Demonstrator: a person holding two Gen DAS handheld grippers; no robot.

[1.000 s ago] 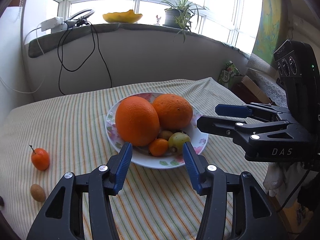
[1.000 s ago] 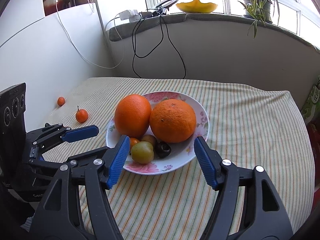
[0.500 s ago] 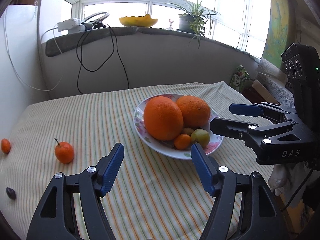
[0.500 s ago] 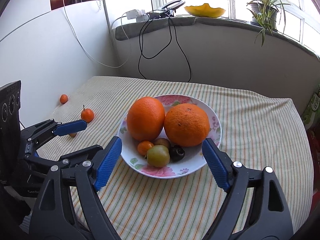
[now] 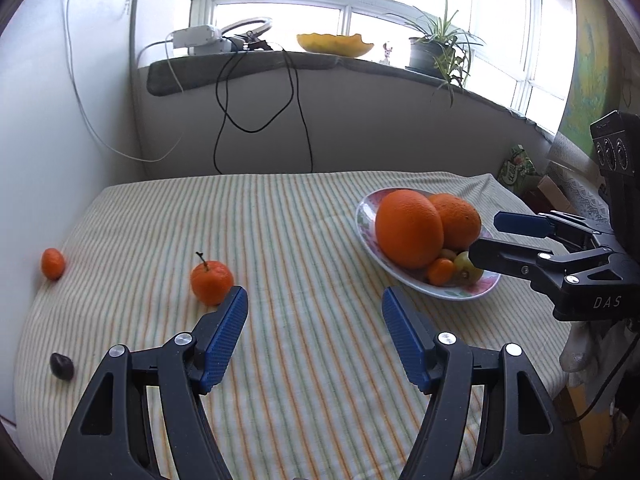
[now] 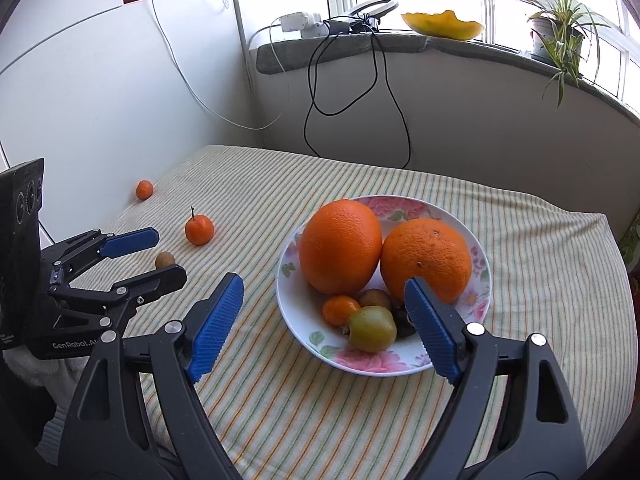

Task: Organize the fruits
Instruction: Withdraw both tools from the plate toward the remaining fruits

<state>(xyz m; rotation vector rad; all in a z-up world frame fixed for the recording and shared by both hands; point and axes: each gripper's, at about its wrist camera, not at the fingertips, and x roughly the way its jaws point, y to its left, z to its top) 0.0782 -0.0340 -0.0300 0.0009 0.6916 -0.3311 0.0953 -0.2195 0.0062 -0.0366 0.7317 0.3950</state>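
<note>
Nearest to us, the left gripper [image 5: 314, 312] is hanging over the striped tablecloth [image 5: 304, 240] with its claw spread wide and holding nothing, the left pad sitting just beside the stemmed tangerine [image 5: 211, 282], probably lining up a pick. A second ago it was facing the plate; it has been swinging left, so the loose fruit is coming into view: a dark plum [image 5: 61, 366] at the near left edge, a small tangerine [image 5: 52, 263] further left by the wall, and a brown fruit [image 6: 165, 259] showing only in the right view. The right gripper [image 6: 322, 314] is waiting wide and empty at the plate's [image 6: 440, 206] near rim. On it, two big oranges [image 6: 341, 246] are crowding the far side, with small fruit tucked in front.
</note>
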